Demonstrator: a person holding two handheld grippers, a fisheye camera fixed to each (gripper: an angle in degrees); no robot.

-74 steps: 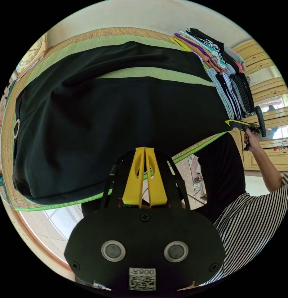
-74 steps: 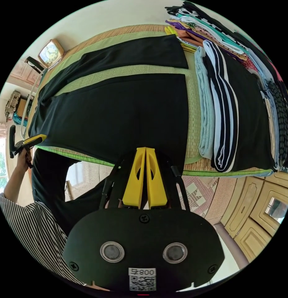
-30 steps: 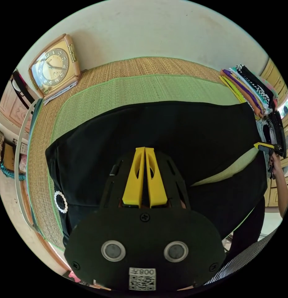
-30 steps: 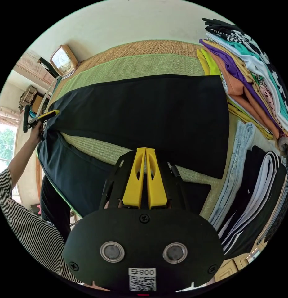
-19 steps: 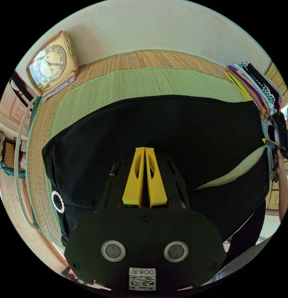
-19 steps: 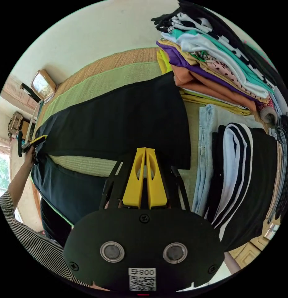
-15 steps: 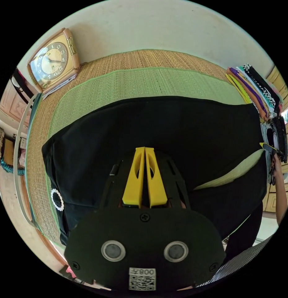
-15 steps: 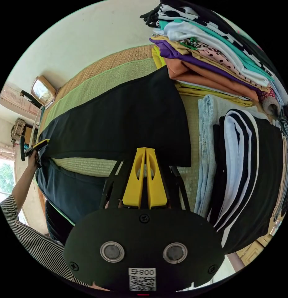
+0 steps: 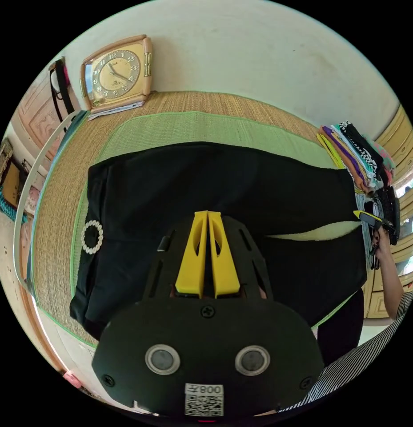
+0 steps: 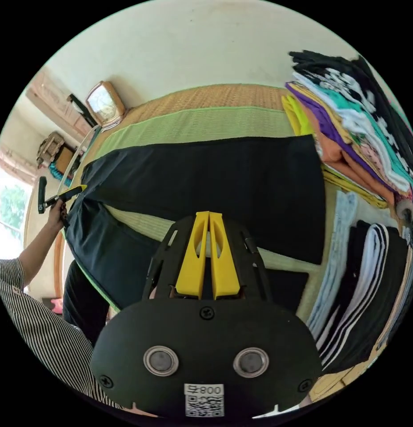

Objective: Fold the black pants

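Apparently mid-way through the lengthwise fold: black pants (image 9: 224, 187) lie spread on the green woven mat (image 9: 202, 126), one leg not quite over the other, a sliver of mat showing between. Left claw (image 9: 208, 218) over the waist end, jaws together; right claw (image 10: 209, 219) at the hem end, jaws together; cloth between them, cannot tell. Next, likely: square the edges, then fold hems toward waist, clear of the stacked clothes (image 10: 362, 133).

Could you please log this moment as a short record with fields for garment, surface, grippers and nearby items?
garment: black pants spread flat, legs apart, a strip of mat showing between them
surface: green woven mat
left gripper: jaws together, at the waist end
right gripper: jaws together, near the leg hems
nearby: stack of folded clothes; clock against the wall
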